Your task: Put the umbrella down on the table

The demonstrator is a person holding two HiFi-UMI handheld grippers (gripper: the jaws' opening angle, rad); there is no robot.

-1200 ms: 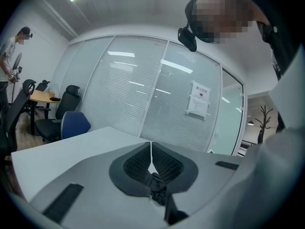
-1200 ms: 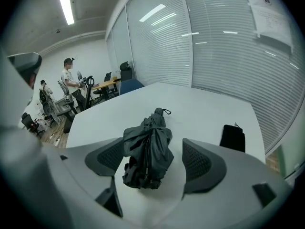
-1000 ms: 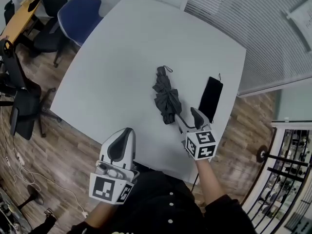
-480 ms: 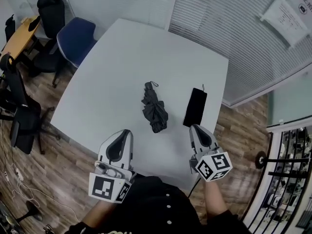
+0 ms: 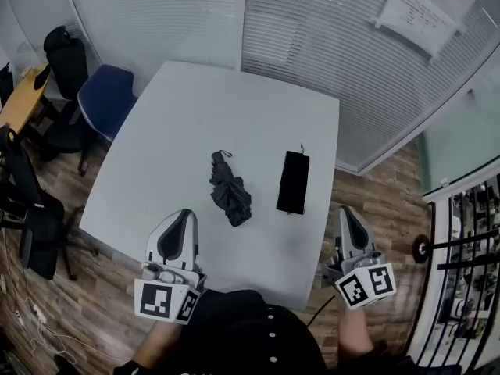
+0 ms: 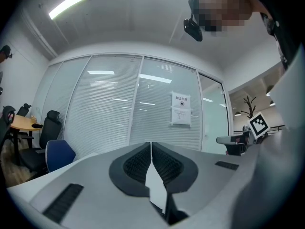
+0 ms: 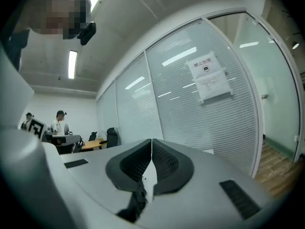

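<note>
The folded dark grey umbrella (image 5: 229,187) lies loose on the white table (image 5: 195,116), near its front half, with nothing holding it. A flat black umbrella sleeve (image 5: 293,182) lies just to its right. My right gripper (image 5: 348,212) is off the table's right front corner, well clear of the umbrella, its jaws shut with nothing between them (image 7: 152,142). Beside the table's front edge, my left gripper (image 5: 183,214) sits down and left of the umbrella. It is also shut and empty (image 6: 151,145). Both point level at the glass wall.
A blue chair (image 5: 105,100) and a black chair (image 5: 62,53) stand off the table's left side; another black chair (image 5: 35,225) is nearer. Blinds on glass walls (image 5: 312,37) close the far side and bear a paper notice (image 5: 418,6). A railing (image 5: 461,272) runs at the right.
My right gripper drew back from the umbrella's near end, rose, moved right off the table corner, and its jaws shut. The umbrella stays lying on the table. The left gripper rose a little.
</note>
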